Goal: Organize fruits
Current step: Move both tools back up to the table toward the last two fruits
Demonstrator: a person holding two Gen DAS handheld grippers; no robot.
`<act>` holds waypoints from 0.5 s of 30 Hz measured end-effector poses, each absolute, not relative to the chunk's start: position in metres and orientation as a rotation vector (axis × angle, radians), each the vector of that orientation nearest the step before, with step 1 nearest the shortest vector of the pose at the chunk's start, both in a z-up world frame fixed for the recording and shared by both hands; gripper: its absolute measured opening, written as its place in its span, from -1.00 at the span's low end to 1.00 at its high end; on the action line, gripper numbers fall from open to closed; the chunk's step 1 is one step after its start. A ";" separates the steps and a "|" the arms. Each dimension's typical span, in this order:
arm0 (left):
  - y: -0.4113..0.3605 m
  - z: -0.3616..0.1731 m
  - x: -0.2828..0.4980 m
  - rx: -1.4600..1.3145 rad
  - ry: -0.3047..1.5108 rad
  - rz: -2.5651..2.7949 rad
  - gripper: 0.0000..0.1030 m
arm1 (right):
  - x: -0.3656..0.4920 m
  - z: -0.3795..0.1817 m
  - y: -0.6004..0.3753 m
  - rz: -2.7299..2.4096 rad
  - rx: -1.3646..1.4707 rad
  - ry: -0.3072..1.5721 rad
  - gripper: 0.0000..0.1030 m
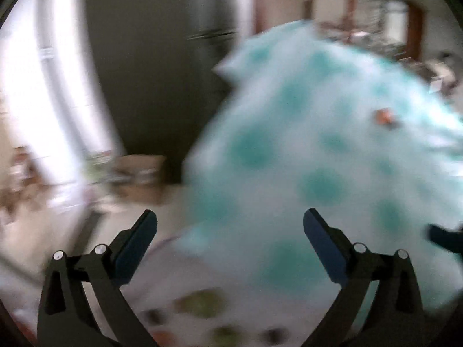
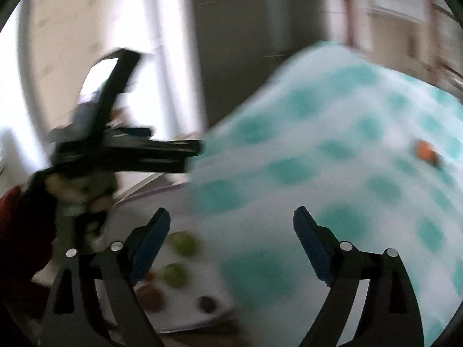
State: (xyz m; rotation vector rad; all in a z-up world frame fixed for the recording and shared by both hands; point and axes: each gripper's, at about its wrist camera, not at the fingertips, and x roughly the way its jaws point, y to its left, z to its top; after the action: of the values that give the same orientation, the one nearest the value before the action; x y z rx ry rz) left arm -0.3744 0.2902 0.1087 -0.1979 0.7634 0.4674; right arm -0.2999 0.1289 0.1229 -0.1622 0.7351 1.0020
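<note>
Left wrist view: the left gripper (image 1: 230,225), jaws wide and empty, faces a blurred white cloth (image 1: 312,156) with teal dots; fruit (image 1: 202,303) lies on a pale surface below.

Right wrist view: the right gripper (image 2: 231,225), jaws wide and empty, looks over green fruit (image 2: 185,244) and darker pieces, possibly plums, on a white tray (image 2: 191,315). The task seems barely begun; next, one gripper must settle over a single fruit and close
</note>
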 end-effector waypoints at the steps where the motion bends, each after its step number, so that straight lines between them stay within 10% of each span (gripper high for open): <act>1: 0.270 0.115 -0.348 -0.216 0.741 0.367 0.97 | -0.275 0.122 0.108 0.919 -0.110 0.760 0.65; 15: 0.181 0.056 -0.081 -0.389 0.727 0.046 0.97 | -0.056 0.081 -0.006 0.410 0.037 0.905 0.65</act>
State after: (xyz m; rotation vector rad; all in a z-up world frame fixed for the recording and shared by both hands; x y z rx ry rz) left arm -0.0806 0.1806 0.0556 -0.3887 0.7271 0.0464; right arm -0.0555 -0.0063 0.0814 0.0365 0.9053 0.4100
